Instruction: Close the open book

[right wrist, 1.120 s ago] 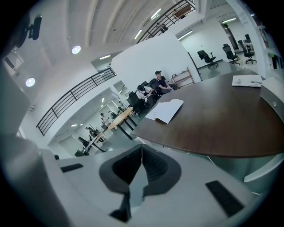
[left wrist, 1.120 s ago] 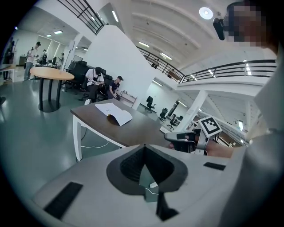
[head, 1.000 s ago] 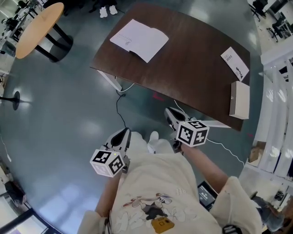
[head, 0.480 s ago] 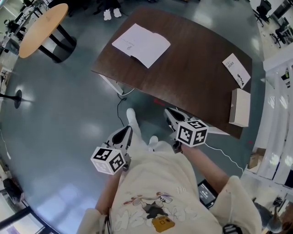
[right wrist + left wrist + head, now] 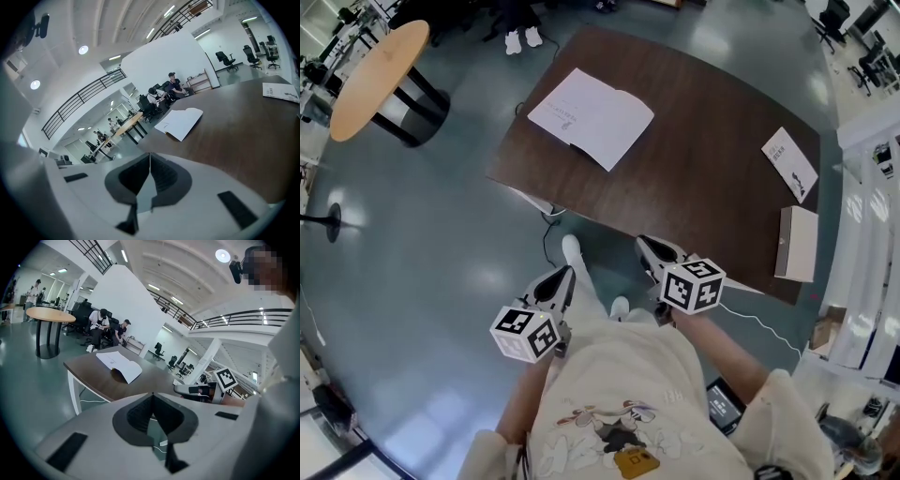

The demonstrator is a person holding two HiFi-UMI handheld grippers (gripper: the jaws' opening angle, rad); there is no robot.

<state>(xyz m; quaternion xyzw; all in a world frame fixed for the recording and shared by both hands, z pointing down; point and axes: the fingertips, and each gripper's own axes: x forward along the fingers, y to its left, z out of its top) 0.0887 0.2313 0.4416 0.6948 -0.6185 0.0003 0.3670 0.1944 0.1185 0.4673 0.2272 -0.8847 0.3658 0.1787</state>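
Observation:
An open white book [image 5: 592,117] lies flat near the far left corner of a dark brown table [image 5: 703,197]. It also shows in the left gripper view as the book [image 5: 119,364] and in the right gripper view as the book [image 5: 180,122]. My left gripper [image 5: 562,275] hangs over the floor, short of the table's near edge, shut and empty [image 5: 151,394]. My right gripper [image 5: 647,246] is at the table's near edge, well short of the book, with its jaws together and nothing between them [image 5: 150,154].
A white box [image 5: 797,244] and a leaflet [image 5: 789,161] lie at the table's right end. A round wooden table [image 5: 380,66] stands to the left. A cable [image 5: 546,234] trails on the floor under the table. People [image 5: 101,326] sit beyond the table.
Both grippers have moved forward toward the table with the person's step. A foot has come forward between them. The table and book sit a little lower in the head view.

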